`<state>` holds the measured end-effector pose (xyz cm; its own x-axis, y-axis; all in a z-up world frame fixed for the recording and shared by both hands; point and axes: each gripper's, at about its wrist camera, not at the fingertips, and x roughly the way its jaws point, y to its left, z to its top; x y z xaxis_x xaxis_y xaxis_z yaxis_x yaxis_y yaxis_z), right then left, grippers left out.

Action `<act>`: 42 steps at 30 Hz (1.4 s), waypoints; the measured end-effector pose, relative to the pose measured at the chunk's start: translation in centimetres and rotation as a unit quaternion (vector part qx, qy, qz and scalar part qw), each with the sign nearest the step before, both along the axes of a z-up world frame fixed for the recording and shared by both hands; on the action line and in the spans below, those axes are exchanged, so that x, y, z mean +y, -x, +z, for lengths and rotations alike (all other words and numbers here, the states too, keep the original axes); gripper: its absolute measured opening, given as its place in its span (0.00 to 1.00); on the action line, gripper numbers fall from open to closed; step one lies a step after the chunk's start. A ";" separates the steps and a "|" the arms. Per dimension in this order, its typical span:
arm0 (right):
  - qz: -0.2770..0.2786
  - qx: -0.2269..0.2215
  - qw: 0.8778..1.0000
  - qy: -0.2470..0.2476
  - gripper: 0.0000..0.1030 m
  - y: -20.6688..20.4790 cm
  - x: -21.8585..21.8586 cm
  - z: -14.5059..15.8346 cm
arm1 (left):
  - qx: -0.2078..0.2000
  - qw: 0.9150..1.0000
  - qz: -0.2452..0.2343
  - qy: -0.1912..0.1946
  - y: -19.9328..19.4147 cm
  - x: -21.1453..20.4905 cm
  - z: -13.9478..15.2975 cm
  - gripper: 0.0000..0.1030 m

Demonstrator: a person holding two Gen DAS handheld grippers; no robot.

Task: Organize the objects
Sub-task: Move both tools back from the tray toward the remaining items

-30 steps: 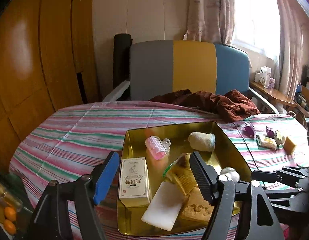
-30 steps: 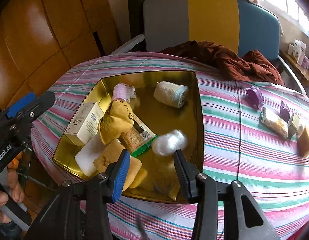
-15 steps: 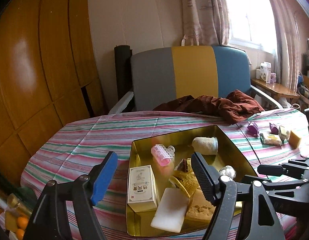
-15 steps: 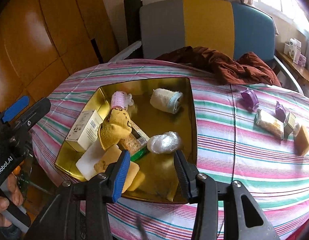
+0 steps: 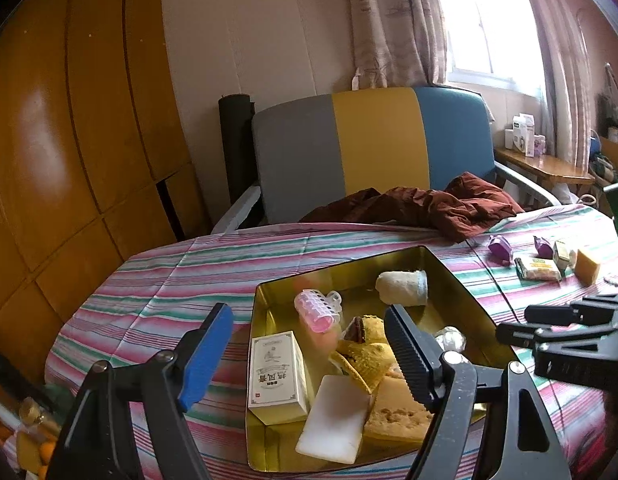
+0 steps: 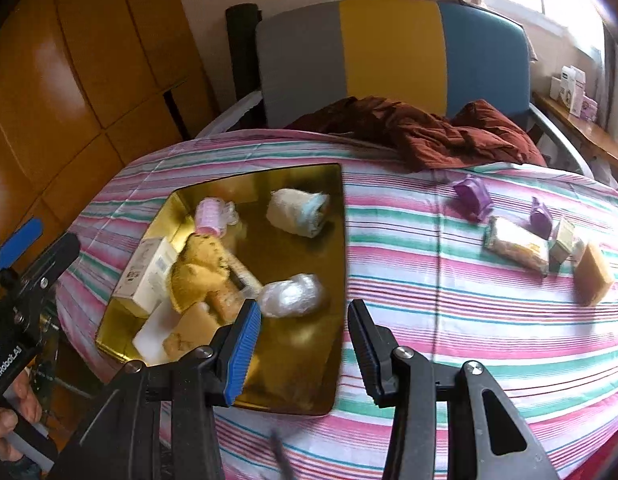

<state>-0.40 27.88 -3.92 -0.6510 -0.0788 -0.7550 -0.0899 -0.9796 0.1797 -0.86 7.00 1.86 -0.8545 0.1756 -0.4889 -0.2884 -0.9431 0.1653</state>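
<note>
A gold metal tray [image 5: 461, 284] [image 6: 341, 240] sits on the striped tablecloth. It holds a pink hair roller [image 5: 315, 311], a white cloth roll [image 6: 297, 212], a white box [image 5: 273, 376], a yellow soft toy [image 6: 197, 276], a white bar [image 5: 335, 420], a sponge and a clear plastic-wrapped ball [image 6: 293, 295]. My left gripper [image 5: 309, 356] is open and empty above the tray's near left part. My right gripper [image 6: 305, 344] is open and empty above the tray's near right edge. Loose items lie to the right: a snack packet [image 6: 517, 244], purple clips [image 6: 473, 196], a small box [image 6: 563, 236], an orange sponge [image 6: 593, 274].
A brown cloth [image 6: 429, 132] is heaped at the table's far edge, in front of a grey, yellow and blue chair [image 6: 389, 56]. Wooden panels are at the left. A shelf with boxes [image 5: 525, 140] stands at the right by the window.
The plastic-wrapped ball has left my right gripper and landed in the tray. Both grippers have drawn back and tilted up. The right view has swung to the right.
</note>
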 end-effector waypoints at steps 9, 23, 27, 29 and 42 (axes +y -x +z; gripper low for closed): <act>-0.068 -0.040 0.997 0.013 0.45 0.6 6.4 -1.2 | -0.019 0.999 -0.027 0.004 0.2 1.5 -1.1 0.82; -0.185 -0.041 0.982 -0.012 0.45 2.0 19.3 -0.6 | -0.048 0.995 -0.082 0.022 0.7 5.5 -2.7 0.83; -0.211 -0.032 0.977 -0.009 0.45 2.5 22.6 -1.5 | -0.048 0.994 -0.094 0.034 1.0 7.0 -2.8 0.84; -0.220 -0.031 0.975 0.006 0.46 2.5 23.9 -2.2 | -0.047 0.993 -0.101 0.037 1.2 7.7 -2.8 0.84; -0.281 -0.042 0.951 0.122 0.47 0.6 27.9 -4.6 | -0.091 0.982 -0.165 0.023 4.5 15.7 -2.4 0.85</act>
<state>-0.98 55.83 -8.51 -0.5797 0.0846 -0.8104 -0.6118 -0.7021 0.3643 -5.37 22.72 -0.56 -0.6519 0.4036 -0.6420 -0.6064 -0.7857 0.1219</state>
